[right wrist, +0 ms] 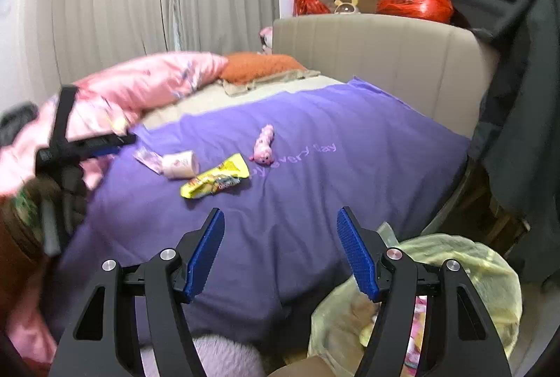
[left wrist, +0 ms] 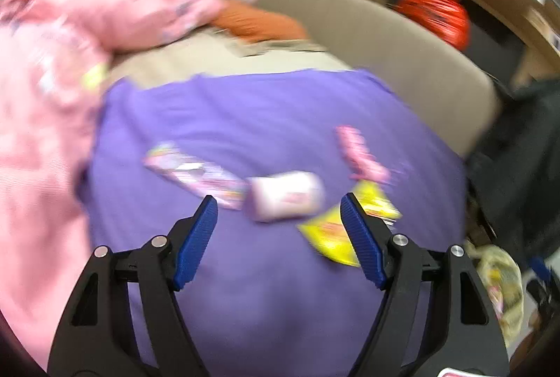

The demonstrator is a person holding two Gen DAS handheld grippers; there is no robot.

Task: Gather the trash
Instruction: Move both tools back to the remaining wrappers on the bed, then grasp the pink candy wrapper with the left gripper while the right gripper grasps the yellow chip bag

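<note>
On the purple blanket [right wrist: 315, 174], mid-bed and clear of its edges, lie a yellow wrapper [right wrist: 215, 179], cup [right wrist: 180, 164] and pink wrapper [right wrist: 265, 144]; the left gripper [left wrist: 278, 207] hangs spread-jawed and empty over the cup, while the right gripper [right wrist: 280, 219], likewise spread and empty, sits beside the trash bag [right wrist: 486, 275].

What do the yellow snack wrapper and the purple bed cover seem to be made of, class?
Yellow snack wrapper: probably thin plastic film, glossy, crinkled with printed graphics. Purple bed cover: woven or knit fabric, matte, softly creased, with lettering on it.
</note>
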